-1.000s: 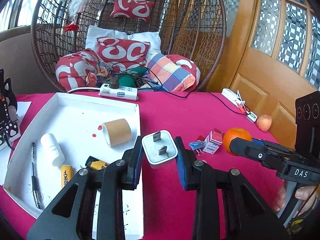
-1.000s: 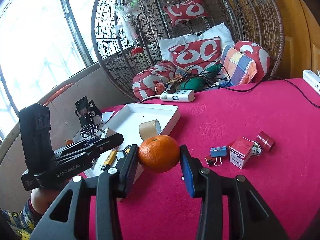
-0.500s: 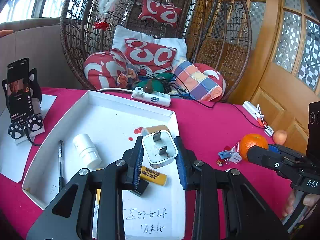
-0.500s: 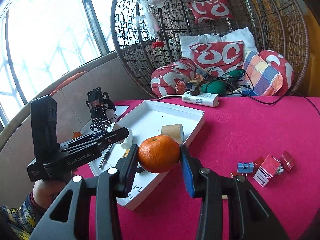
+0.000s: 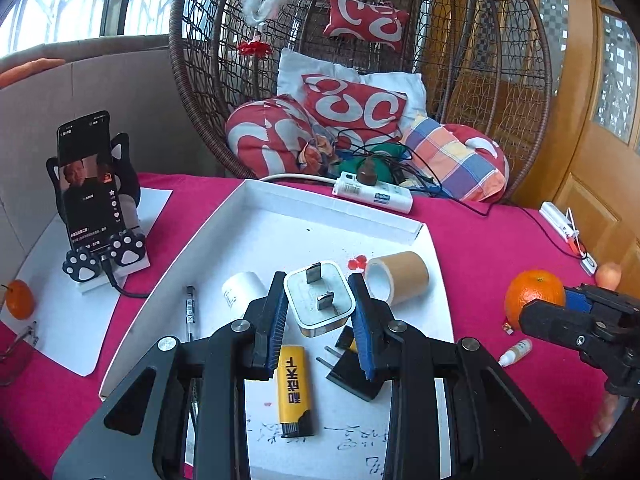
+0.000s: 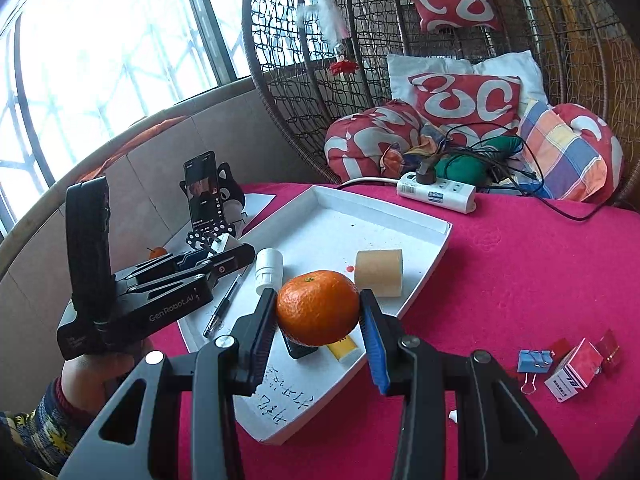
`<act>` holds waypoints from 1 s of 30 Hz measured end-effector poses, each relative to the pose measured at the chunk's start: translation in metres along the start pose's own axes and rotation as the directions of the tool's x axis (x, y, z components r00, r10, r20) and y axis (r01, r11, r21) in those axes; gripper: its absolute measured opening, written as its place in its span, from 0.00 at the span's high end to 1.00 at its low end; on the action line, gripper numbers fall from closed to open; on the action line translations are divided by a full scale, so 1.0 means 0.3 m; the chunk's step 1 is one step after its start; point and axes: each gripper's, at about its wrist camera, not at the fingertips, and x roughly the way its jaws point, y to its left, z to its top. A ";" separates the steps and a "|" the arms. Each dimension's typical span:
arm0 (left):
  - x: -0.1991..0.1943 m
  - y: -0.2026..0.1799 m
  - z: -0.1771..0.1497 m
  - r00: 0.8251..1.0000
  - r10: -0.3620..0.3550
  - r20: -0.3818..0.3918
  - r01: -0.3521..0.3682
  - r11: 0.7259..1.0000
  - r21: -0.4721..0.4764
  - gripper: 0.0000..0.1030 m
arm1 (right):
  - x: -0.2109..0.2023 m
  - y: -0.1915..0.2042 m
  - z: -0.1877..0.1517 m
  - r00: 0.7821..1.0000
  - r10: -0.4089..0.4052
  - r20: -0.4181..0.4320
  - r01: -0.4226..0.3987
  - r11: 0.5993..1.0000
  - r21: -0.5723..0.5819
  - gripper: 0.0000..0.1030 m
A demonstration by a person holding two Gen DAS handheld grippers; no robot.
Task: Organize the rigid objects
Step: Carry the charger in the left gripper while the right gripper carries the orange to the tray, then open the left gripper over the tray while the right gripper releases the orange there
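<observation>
Pinching a squarish white plug [image 5: 320,300] in left jaws, a round dimpled orange [image 6: 318,307] in right, over the white tray [image 5: 320,208].

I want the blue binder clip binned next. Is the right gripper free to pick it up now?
Probably not yet: the right gripper is shut on the orange. The blue binder clip lies unobstructed on the red cloth.

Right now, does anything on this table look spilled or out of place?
Yes. Small red spots stain the white tray beside the tape roll, like drips. A small dropper bottle lies tipped on the pink cloth, outside the tray.
</observation>
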 end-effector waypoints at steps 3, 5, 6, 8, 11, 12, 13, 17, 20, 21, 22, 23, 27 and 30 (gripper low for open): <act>0.022 0.011 0.000 1.000 0.012 -0.012 -0.012 1.000 0.004 0.71 | 0.032 0.016 -0.001 1.000 0.009 -0.018 -0.009 1.000 -0.009 0.60; 0.040 0.013 0.005 1.000 0.018 -0.022 -0.018 1.000 0.011 0.71 | 0.055 0.026 0.000 1.000 0.010 -0.029 -0.010 1.000 -0.017 0.60; 0.050 0.014 0.011 0.999 0.019 -0.027 -0.019 1.000 0.013 0.71 | 0.067 0.031 -0.001 0.999 0.010 -0.035 -0.010 1.000 -0.020 0.60; 0.080 0.014 0.030 0.999 0.024 -0.041 -0.023 0.999 0.025 0.71 | 0.095 0.038 0.001 0.999 0.010 -0.044 -0.011 1.000 -0.023 0.60; 0.138 0.016 0.069 0.997 0.041 -0.060 -0.039 0.998 0.043 0.71 | 0.147 0.052 0.003 0.998 0.011 -0.060 -0.013 1.000 -0.027 0.60; 0.159 0.017 0.082 0.996 0.051 -0.068 -0.048 0.998 0.048 0.71 | 0.168 0.057 0.001 0.998 0.008 -0.067 -0.010 0.999 -0.032 0.60; 0.177 0.019 0.091 0.996 0.056 -0.075 -0.052 0.997 0.050 0.71 | 0.188 0.063 0.000 0.997 0.003 -0.073 -0.006 0.999 -0.037 0.60; 0.229 0.034 0.103 0.991 0.084 -0.108 -0.080 0.996 0.045 0.71 | 0.254 0.079 -0.013 0.996 -0.050 -0.077 0.046 0.997 -0.060 0.60; 0.233 0.045 0.092 0.989 0.099 -0.105 -0.097 0.995 0.030 0.62 | 0.280 0.079 -0.022 0.993 -0.095 -0.064 0.091 0.994 -0.067 0.60; 0.229 0.048 0.090 0.990 0.103 -0.100 -0.101 0.995 0.024 0.53 | 0.285 0.077 -0.022 0.992 -0.107 -0.059 0.103 0.992 -0.068 0.60; 0.223 0.050 0.089 0.990 0.109 -0.090 -0.108 0.994 0.020 0.28 | 0.287 0.077 -0.025 0.992 -0.117 -0.056 0.113 0.991 -0.072 0.60; 0.214 0.051 0.087 0.990 0.120 -0.076 -0.119 0.993 0.020 0.13 | 0.286 0.077 -0.028 0.991 -0.126 -0.055 0.122 0.990 -0.077 0.55; 0.172 0.058 0.089 0.979 0.200 -0.028 -0.200 0.980 0.026 0.08 | 0.251 0.088 -0.036 0.989 -0.150 -0.016 0.147 0.984 -0.097 0.19; 0.124 0.061 0.077 0.975 0.222 0.000 -0.222 0.975 0.008 0.08 | 0.214 0.107 -0.043 0.990 -0.139 0.013 0.140 0.981 -0.131 0.09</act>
